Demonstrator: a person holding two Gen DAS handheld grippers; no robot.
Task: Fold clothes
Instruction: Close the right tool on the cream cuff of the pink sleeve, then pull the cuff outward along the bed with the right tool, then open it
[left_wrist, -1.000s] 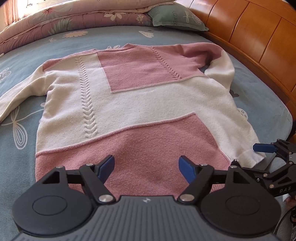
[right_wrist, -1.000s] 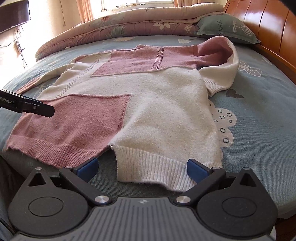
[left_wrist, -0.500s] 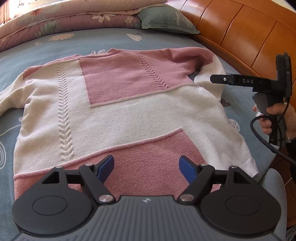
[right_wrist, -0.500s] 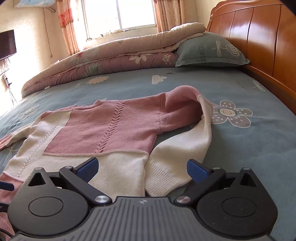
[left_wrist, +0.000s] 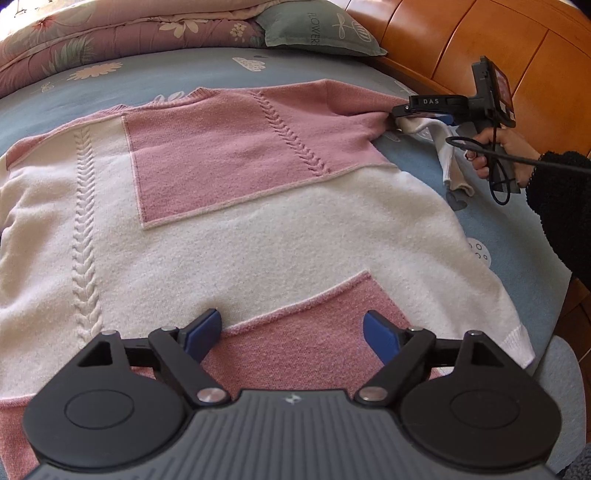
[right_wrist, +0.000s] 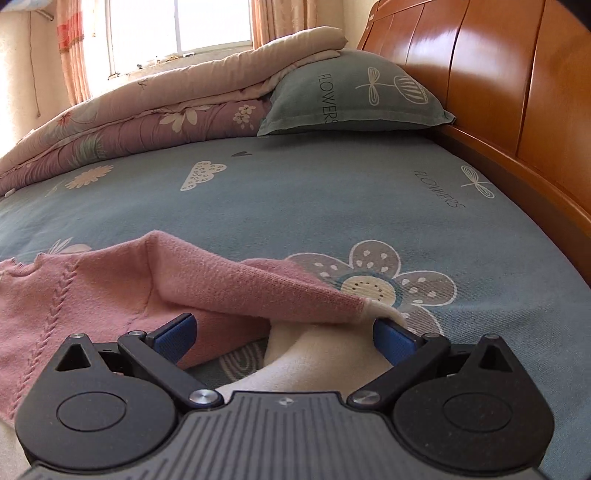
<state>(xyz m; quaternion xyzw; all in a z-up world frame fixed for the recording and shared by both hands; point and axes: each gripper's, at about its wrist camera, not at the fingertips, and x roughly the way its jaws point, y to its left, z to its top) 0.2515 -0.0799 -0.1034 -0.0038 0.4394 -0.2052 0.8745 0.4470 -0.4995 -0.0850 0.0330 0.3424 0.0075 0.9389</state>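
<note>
A pink and white patchwork sweater (left_wrist: 258, 229) lies flat, front up, on the blue bed sheet (left_wrist: 166, 74). My left gripper (left_wrist: 291, 330) hovers open over the pink panel near the hem, with nothing between its fingers. My right gripper (left_wrist: 421, 118) is at the sweater's right sleeve, near the headboard. In the right wrist view the right gripper (right_wrist: 282, 338) stands open around that sleeve (right_wrist: 258, 284). The pink fold rises in a ridge between the pads, and the white lower part (right_wrist: 325, 350) runs back under the gripper. The fold's tip touches the right finger.
A grey-green pillow (right_wrist: 354, 96) and a folded floral quilt (right_wrist: 147, 118) lie at the far end of the bed. The wooden headboard (right_wrist: 498, 74) runs along the right side. A hand (left_wrist: 506, 147) in a dark sleeve (left_wrist: 561, 199) holds the right gripper.
The right gripper has moved from the hem up to the right sleeve, which now lies between its open fingers. The left gripper has moved forward over the sweater's body.
</note>
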